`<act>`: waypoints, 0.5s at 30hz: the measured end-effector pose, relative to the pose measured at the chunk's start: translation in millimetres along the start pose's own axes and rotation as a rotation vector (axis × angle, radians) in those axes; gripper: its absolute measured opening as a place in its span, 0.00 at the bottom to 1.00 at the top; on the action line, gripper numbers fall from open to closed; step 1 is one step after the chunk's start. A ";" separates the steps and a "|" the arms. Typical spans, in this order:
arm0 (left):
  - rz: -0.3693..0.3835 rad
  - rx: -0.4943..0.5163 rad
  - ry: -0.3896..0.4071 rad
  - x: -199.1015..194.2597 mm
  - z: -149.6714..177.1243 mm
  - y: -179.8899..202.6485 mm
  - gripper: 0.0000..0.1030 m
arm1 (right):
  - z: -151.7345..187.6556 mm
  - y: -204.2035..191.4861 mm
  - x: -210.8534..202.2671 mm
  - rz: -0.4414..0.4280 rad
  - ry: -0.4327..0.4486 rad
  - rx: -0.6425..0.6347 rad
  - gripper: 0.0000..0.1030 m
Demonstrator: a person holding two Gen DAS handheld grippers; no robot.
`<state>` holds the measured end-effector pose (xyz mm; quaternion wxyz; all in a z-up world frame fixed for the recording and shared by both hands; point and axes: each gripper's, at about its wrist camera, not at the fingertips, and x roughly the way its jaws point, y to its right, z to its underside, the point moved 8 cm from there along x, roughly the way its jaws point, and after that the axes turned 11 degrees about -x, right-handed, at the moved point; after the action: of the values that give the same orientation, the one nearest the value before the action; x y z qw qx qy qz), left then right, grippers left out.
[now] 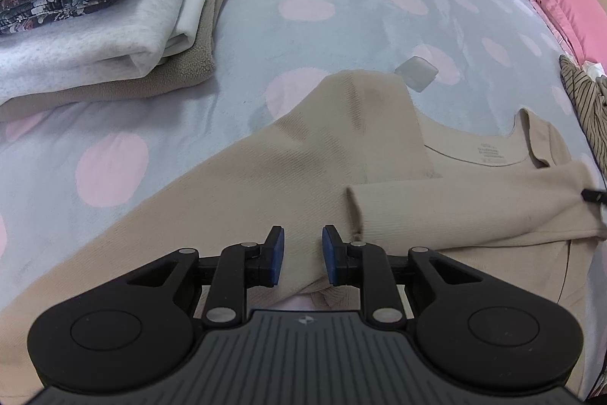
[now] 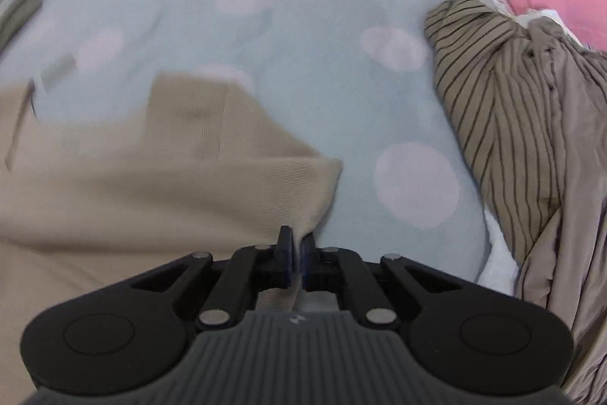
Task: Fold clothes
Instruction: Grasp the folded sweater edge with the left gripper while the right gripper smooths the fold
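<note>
The right gripper (image 2: pixel 298 253) has its fingers pinching the edge of the tan top (image 2: pixel 132 185); to fold well, I think it should keep that pinch tight, lift the edge just clear of the bed, and lay it flat across the middle so no bumps stay; the left gripper (image 1: pixel 302 255) hangs over the top with its fingers a little apart and holding nothing, and it could press the cloth down while the other pulls; the tan top lies spread on the blue blanket with pink dots (image 1: pixel 235 37), one sleeve already laid across it; it looks soft and ribbed, with a round neck; a folded pile (image 1: pixel 95 25) sits well apart.
</note>
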<state>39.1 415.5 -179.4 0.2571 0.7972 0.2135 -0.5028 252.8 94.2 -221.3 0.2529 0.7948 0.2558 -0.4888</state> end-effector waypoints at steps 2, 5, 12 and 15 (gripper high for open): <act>0.010 0.005 0.004 -0.6 -0.3 2.2 0.19 | 1.0 -4.4 2.0 0.003 -0.008 -0.021 0.05; 0.042 0.005 0.016 -3.0 -2.2 7.9 0.19 | -2.4 -3.7 -10.2 -0.001 0.002 -0.033 0.09; 0.070 0.030 0.024 -0.2 -16.2 25.8 0.21 | 3.0 -3.6 -46.1 -0.051 0.050 -0.054 0.15; 0.066 0.030 0.010 9.6 -22.4 31.4 0.23 | 8.5 -16.7 -60.3 -0.100 0.069 -0.110 0.15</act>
<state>77.3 405.9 -173.9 0.2605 0.8101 0.1807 -0.4931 212.8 91.4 -172.5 0.2626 0.7823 0.3300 -0.4585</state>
